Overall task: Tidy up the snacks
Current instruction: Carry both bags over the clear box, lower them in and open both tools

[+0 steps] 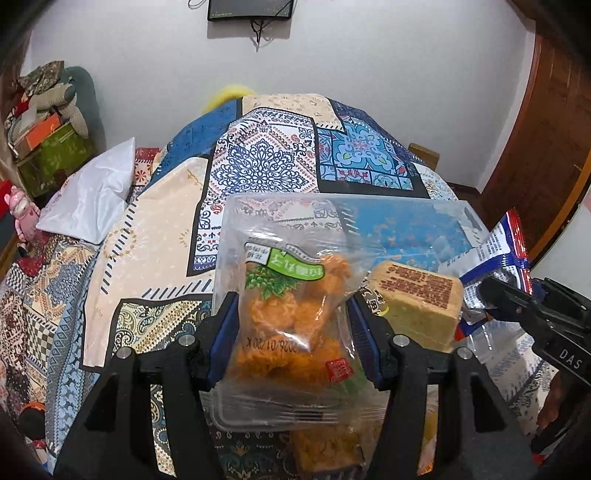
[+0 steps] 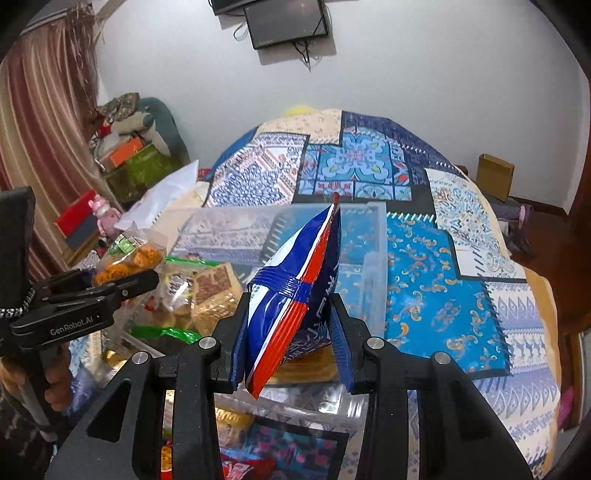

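The left gripper point(image 1: 291, 332) is clamped on a clear bag point(image 1: 295, 306) of orange fried snacks, its blue pads pressing both sides of the pack. The bag's lower end runs down between the black finger frames and is cut off by them; its print is upside down and only partly legible. From the right wrist view the same gripper point(image 2: 147, 277) shows side-on at the left, and only the bag's top point(image 2: 125, 254) sticks out beyond it.

The right gripper point(image 2: 284, 332) grips a blue, red and white packet point(image 2: 291, 295) that stands tilted on edge, its sealed corner pointing up. The packet hides most of what lies behind and beneath it; something yellowish under it cannot be made out. In the left view this gripper point(image 1: 491, 295) enters from the right edge, its tip against the packet point(image 1: 498, 251), though the far finger is out of sight.

Both snacks hang over a clear bin point(image 2: 373, 258), whose walls are hard to trace against the cloth. Inside it a tan block point(image 1: 421, 299) in printed wrap sits just right of the orange bag, beside green-edged packs point(image 2: 184, 266) that are blurred.

The bin rests on a patchwork quilt point(image 1: 266, 147). Farther left lie a white pillow point(image 1: 92, 192) and a pile of boxes point(image 1: 48, 144), partly cropped. A dark screen point(image 2: 284, 22) hangs on the wall, its top cut off.
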{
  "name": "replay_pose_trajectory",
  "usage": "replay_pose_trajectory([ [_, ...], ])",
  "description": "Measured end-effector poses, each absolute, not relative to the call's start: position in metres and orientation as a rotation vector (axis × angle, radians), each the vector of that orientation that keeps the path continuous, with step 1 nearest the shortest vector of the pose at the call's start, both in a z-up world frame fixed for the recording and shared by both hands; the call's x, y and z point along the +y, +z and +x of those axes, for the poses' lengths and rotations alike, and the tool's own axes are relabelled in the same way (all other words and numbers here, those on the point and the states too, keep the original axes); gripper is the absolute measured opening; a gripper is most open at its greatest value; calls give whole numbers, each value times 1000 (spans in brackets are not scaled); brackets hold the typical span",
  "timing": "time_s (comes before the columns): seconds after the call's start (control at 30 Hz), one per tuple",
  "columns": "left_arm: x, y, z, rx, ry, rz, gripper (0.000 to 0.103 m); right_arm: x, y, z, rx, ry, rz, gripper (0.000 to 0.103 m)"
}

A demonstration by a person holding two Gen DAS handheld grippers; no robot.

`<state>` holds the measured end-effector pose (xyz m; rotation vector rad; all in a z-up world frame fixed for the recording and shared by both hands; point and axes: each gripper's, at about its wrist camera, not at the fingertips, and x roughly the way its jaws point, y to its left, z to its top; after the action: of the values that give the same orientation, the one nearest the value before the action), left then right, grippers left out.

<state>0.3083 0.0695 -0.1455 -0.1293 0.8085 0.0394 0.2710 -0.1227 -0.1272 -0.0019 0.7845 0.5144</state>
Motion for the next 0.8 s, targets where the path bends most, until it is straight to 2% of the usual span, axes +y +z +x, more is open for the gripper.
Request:
replay_pose_trajectory([
  [0.1,70,-144,309,815,40,-136,64,-126,-127,273,804,515,7,38],
  [0.17,71,-142,309,832,22,-162,69,-127,-127,273,838,524,9,43],
  [0.23,71,-139,306,836,24,-171,70,-127,-125,271,852,529,8,45],
  [0.37,73,-128,292,818,25,-178,72,-132,-112,257,809,503,-30,65],
  [0.47,74,-115,274,779,35,-167,78,-136,-100,244,779,504,-34,67],
  [0.8,64,-110,210,795,17,-93,80,-145,-84,184,751,571,-36,68],
])
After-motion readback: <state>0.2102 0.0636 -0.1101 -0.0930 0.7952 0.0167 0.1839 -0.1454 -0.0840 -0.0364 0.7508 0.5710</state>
